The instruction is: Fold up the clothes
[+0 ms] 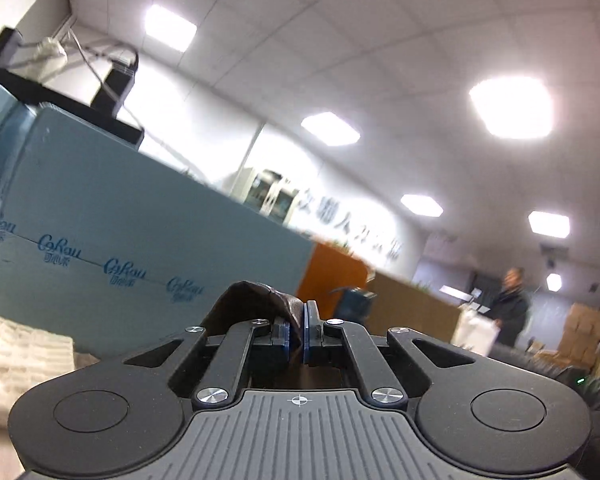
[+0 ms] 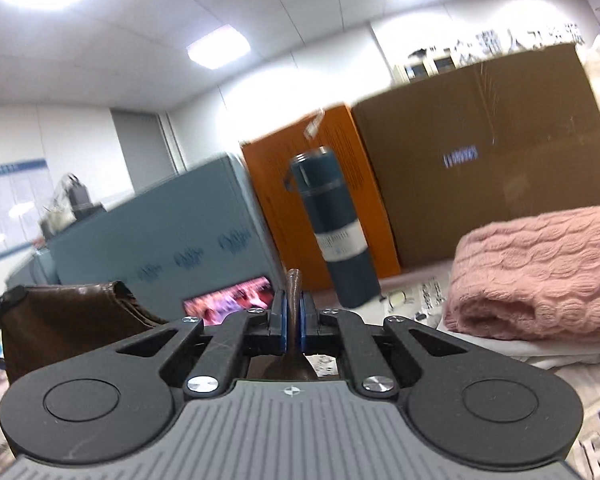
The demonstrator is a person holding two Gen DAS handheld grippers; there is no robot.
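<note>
A dark brown garment (image 1: pixel 256 300) is pinched between the pads of my left gripper (image 1: pixel 297 332), which is shut on it and tilted up toward the ceiling. My right gripper (image 2: pixel 294 320) is shut on another edge of the same brown garment (image 2: pixel 293 284); more of the cloth (image 2: pixel 72 316) hangs off to its left. Both grippers hold the cloth raised. A folded pink knit sweater (image 2: pixel 540 268) lies on the table to the right of my right gripper.
A blue-grey carton (image 1: pixel 120 236) stands ahead, with an orange box (image 2: pixel 312 192) and a brown cardboard box (image 2: pixel 484 152) beside it. A dark teal flask (image 2: pixel 332 224) stands before them. A white knit cloth (image 1: pixel 16 352) lies at left. A person (image 1: pixel 510 304) stands far off.
</note>
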